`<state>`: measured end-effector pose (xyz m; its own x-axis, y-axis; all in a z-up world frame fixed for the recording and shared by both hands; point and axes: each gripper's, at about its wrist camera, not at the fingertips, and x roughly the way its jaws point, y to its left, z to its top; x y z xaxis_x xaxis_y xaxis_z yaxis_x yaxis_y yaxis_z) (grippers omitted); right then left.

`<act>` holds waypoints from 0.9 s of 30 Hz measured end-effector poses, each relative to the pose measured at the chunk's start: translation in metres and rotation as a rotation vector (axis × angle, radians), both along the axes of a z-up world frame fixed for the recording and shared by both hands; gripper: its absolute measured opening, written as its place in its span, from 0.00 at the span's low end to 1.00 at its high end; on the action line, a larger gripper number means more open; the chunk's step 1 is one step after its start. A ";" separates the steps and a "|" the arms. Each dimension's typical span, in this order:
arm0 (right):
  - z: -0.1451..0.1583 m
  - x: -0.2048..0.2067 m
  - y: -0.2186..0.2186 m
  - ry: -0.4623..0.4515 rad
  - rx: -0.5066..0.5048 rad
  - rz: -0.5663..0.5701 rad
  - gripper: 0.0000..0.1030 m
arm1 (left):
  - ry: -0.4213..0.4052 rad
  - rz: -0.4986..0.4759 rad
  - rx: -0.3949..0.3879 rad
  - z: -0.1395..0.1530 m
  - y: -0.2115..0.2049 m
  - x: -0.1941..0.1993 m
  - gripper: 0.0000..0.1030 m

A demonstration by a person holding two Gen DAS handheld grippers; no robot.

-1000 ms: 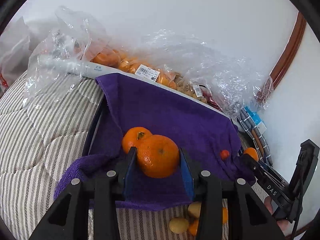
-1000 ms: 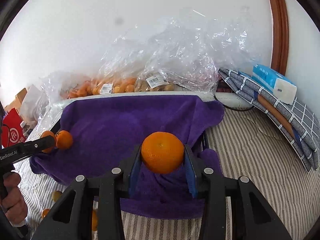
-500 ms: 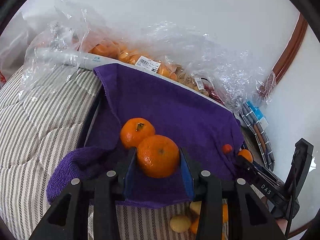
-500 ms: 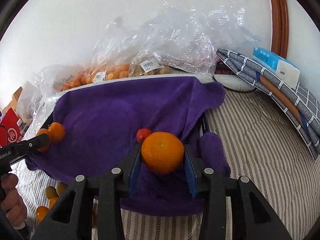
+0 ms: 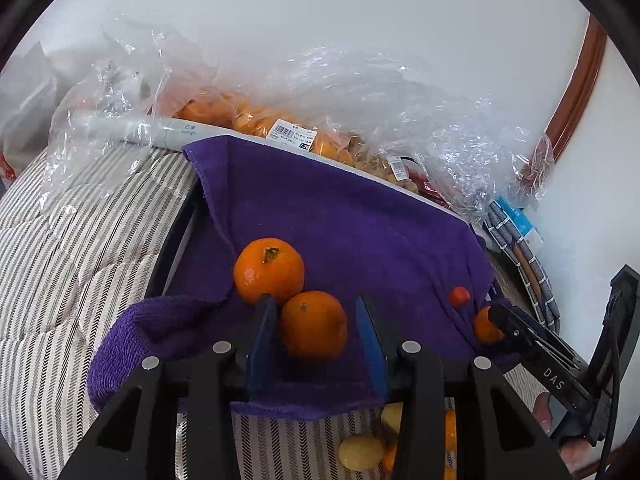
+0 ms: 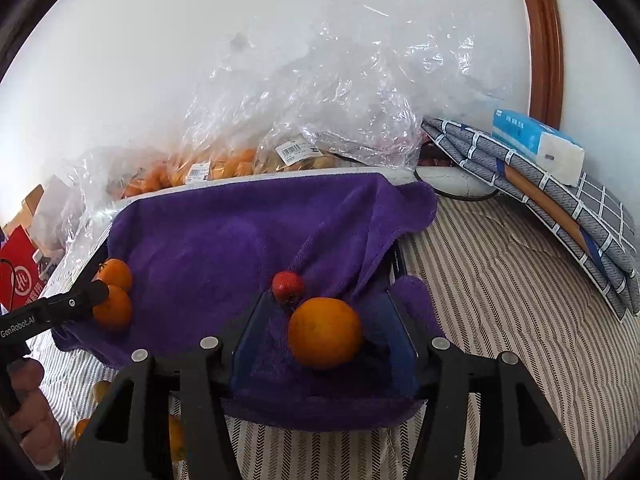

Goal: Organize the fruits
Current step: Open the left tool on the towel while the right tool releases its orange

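A purple towel (image 5: 340,216) (image 6: 224,236) lines a tray. My left gripper (image 5: 316,328) is open around an orange (image 5: 313,323) that rests on the towel beside a second orange (image 5: 269,270). My right gripper (image 6: 324,332) is open around another orange (image 6: 325,332) lying on the towel, next to a small red fruit (image 6: 287,285) (image 5: 459,296). In the right wrist view the left gripper (image 6: 86,298) sits by its two oranges (image 6: 114,292).
Clear plastic bags of oranges and other fruit (image 5: 280,128) (image 6: 288,148) lie behind the tray against the wall. Loose small fruits (image 5: 362,450) lie on the striped bedding (image 6: 500,300) below the towel's front edge. Folded cloth and a tissue pack (image 6: 536,146) sit at the right.
Both grippers lowered toward the towel and opened. Each orange has left its jaws and now rests on the towel.
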<state>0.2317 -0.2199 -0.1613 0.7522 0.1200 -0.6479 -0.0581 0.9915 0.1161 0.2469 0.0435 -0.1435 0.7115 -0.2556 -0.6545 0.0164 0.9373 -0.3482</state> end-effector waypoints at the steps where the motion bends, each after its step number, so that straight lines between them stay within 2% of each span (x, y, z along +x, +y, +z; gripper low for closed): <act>1: 0.000 0.000 0.000 0.001 -0.002 -0.001 0.56 | -0.005 0.000 0.015 0.000 -0.002 0.000 0.38; 7: 0.001 -0.001 -0.002 -0.006 0.011 -0.015 0.58 | -0.008 0.008 0.016 0.000 -0.001 0.000 0.39; 13: 0.002 -0.003 -0.001 -0.017 0.004 -0.017 0.64 | -0.031 0.018 0.016 0.003 0.001 -0.004 0.50; 15: 0.003 -0.005 0.000 -0.024 -0.003 -0.019 0.65 | -0.050 0.018 0.022 0.006 0.000 -0.007 0.56; 18: 0.006 -0.011 0.000 -0.044 0.009 -0.027 0.65 | -0.061 0.015 0.033 0.009 -0.001 -0.010 0.60; 27: 0.011 -0.038 0.009 -0.026 0.021 -0.062 0.65 | -0.075 0.011 0.011 0.013 -0.003 -0.023 0.63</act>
